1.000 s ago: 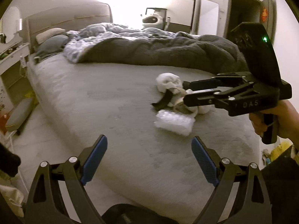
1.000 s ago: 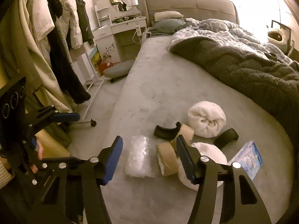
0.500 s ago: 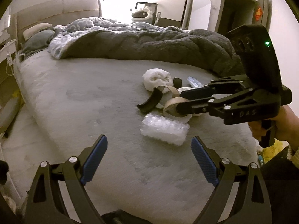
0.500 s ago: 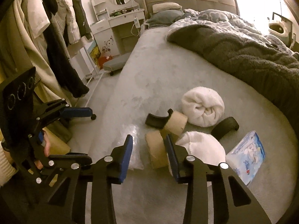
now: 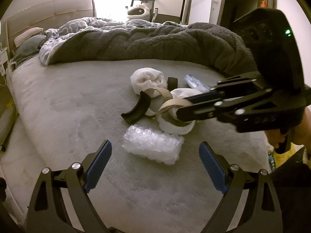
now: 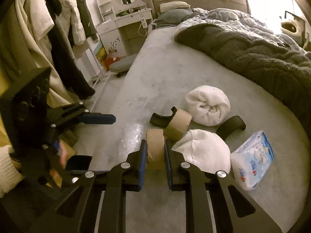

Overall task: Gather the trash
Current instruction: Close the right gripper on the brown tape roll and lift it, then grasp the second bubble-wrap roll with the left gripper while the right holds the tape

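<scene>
Right wrist view has the right gripper (image 6: pixel 155 153) low centre, blue pads clamped on the flat faces of a brown cardboard tape roll (image 6: pixel 155 149) standing on edge on the grey bed (image 6: pixel 165 73), its hole axis running left to right across the frame. Just left lies a clear bubble-wrap bundle (image 6: pixel 130 136), long axis pointing up-frame. Left wrist view shows the left gripper (image 5: pixel 155 164) spread wide and empty, that bundle lying crosswise beyond its tips, at frame centre.
</scene>
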Demonstrator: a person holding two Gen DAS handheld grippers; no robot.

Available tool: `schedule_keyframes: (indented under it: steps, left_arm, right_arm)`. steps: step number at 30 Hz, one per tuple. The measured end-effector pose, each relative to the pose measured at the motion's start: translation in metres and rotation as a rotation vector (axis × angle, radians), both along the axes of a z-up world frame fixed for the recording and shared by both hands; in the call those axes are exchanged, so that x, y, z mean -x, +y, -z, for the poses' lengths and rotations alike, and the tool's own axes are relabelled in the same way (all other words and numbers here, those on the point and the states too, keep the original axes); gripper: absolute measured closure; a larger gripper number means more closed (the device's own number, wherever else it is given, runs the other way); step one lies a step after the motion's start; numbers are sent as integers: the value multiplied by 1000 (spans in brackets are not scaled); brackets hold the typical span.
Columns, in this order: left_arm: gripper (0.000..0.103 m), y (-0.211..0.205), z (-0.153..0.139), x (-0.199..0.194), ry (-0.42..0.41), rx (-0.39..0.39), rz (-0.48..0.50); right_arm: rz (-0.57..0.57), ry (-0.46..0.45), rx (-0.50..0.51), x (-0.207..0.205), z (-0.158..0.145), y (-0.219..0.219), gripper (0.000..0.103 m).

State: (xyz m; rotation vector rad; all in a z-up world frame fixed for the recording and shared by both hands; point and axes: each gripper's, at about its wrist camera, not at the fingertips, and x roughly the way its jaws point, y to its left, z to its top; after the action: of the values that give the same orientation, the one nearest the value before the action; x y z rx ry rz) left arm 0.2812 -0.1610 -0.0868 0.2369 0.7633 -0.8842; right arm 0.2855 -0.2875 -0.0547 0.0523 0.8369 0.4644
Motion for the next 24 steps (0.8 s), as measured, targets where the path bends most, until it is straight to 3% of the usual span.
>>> schedule_keyframes:
  steps: [11, 24]
  left_arm:
    - [12, -22, 14, -9, 15, -21, -8]
    - [33, -38, 21, -9, -1, -66, -20]
  right_arm:
    - [48, -30, -134, 10, -13, -40, 85]
    - [83, -58, -159, 19, -25, -64, 85]
